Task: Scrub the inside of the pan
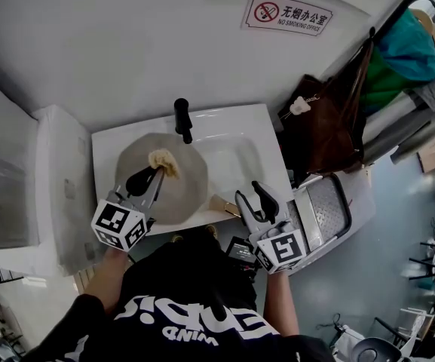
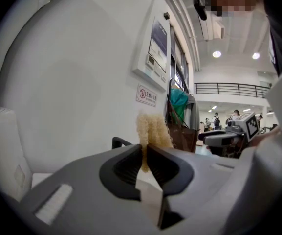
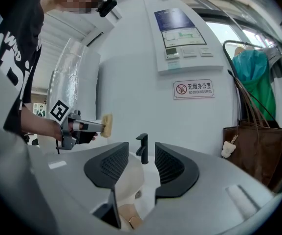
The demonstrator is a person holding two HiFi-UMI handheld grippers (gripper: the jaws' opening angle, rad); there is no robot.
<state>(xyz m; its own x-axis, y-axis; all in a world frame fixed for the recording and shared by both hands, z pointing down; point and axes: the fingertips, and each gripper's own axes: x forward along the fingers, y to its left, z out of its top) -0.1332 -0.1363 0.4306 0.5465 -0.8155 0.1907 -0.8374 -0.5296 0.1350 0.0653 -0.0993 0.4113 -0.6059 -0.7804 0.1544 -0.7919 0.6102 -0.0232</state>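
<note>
White wall (image 1: 127, 36) fills the back of this corner, with a no-smoking sign (image 1: 286, 13) fixed high on it. Below it is a white sink (image 1: 232, 127) with a black faucet (image 1: 182, 119) at its rear edge. To the right a brown bag (image 1: 338, 127) hangs beside something teal (image 1: 405, 51) on a rack.

The pan (image 1: 187, 179) sits in the left part of the sink, pale inside, open side up. Its wooden handle (image 1: 223, 206) reaches out over the front rim toward the person's right.

The left gripper (image 1: 155, 173) has its jaws clamped on a tan sponge (image 1: 162, 161) — the left gripper view shows the sponge pinched between the two dark pads, its frayed top standing above them. From overhead the sponge lies over the pan's inside. In the right gripper view it looks lifted above the pan rather than pressed to it.

The right gripper (image 1: 251, 194) hovers at the sink's front right corner, just beside the handle. Its jaws stand wide apart — the end of the handle shows low between them, but neither pad presses on it.
</note>
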